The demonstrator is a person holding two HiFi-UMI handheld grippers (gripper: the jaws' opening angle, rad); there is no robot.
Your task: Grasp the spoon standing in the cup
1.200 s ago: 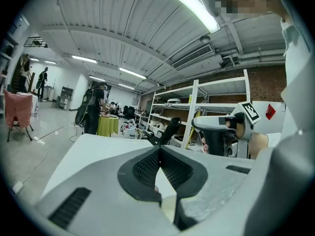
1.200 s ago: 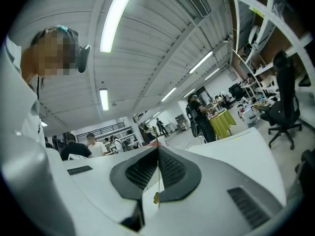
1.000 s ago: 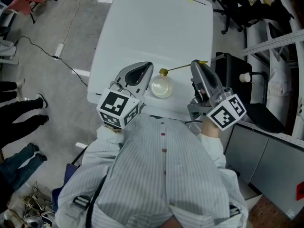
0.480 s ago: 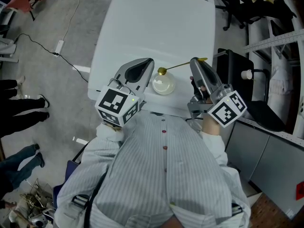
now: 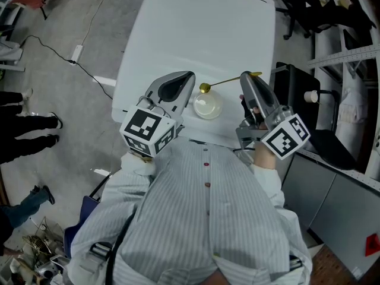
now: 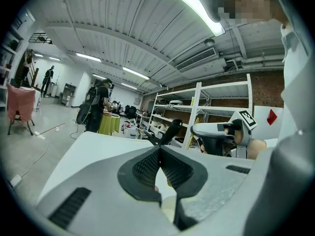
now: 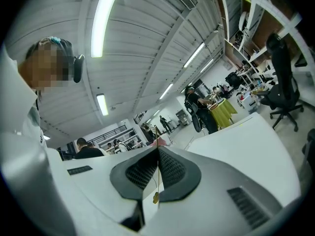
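Observation:
A small white cup (image 5: 208, 106) stands near the front edge of the white table (image 5: 196, 28). A thin gold spoon (image 5: 222, 83) lies level just beyond the cup, its bowl toward the left. My right gripper (image 5: 244, 77) is shut on the handle end. In the right gripper view the thin spoon (image 7: 158, 181) runs between the closed pads of the right gripper (image 7: 158, 149). My left gripper (image 5: 189, 76) hovers left of the cup, near the spoon's bowl, and holds nothing. The left gripper (image 6: 159, 150) has its tips together in its own view.
Black office chairs (image 5: 309, 5) and white shelving stand to the right of the table. A cable (image 5: 59, 52) trails over the floor at the left, where a person's legs (image 5: 29, 129) show. The table stretches away beyond the cup.

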